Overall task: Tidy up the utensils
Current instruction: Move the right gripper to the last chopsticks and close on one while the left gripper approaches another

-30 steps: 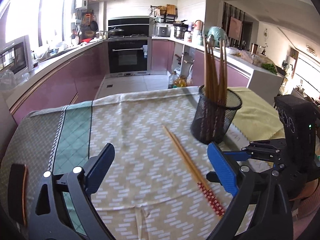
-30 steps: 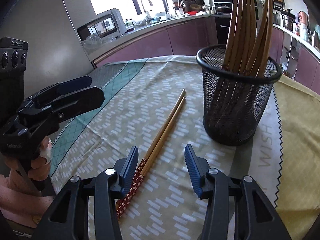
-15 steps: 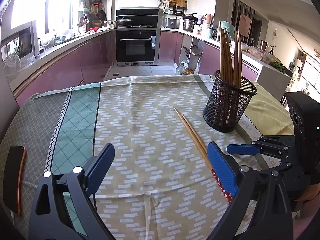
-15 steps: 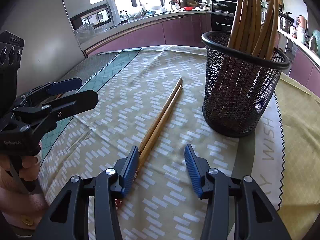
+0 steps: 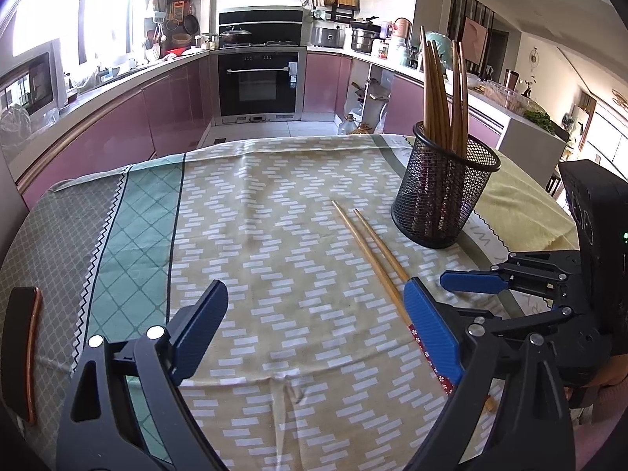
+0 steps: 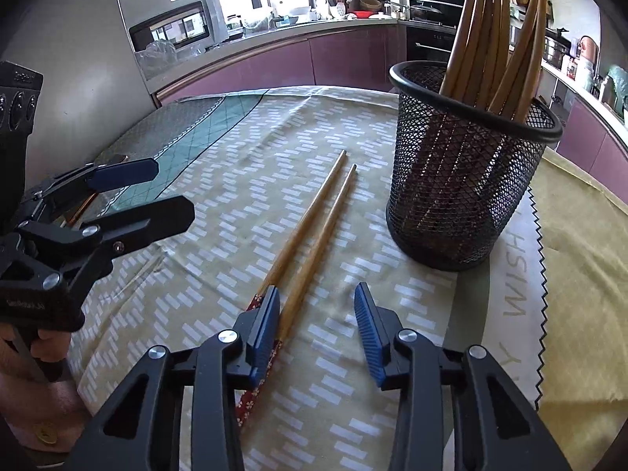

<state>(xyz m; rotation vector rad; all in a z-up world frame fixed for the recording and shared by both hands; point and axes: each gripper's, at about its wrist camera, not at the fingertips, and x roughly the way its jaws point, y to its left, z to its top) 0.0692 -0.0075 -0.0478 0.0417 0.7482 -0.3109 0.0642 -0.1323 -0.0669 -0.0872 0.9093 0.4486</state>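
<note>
Big desk draped in a patterned cloth, tan zigzag through the middle, teal band toward one end, yellow strip along the other. Kitchen counters and an oven behind, nothing to do with the job.

Next down in size: black mesh holder standing upright near the yellow-strip edge, already stuffed with a bunch of wooden utensils poking out the top.

Then the loose pair of chopsticks, lying flat on the cloth just beside the holder, not touching it, tips aimed at the far edge and the red patterned ends back toward the near edge.

Right gripper down low over those red ends, jaws spread wide with nothing in them; looks like one chopstick sits between the jaws and the other runs under the left-hand one. Left gripper hovering further along the near edge, jaws also spread wide and holding nothing.

Reads like the pickup step, last stragglers before the holder. Probably needs a small sideways nudge to straddle both sticks, then a squeeze near the thick ends, lift, tip upright, drop into the mesh. Thin round sticks, so likely to roll or scissor apart if pinched off-centre.
</note>
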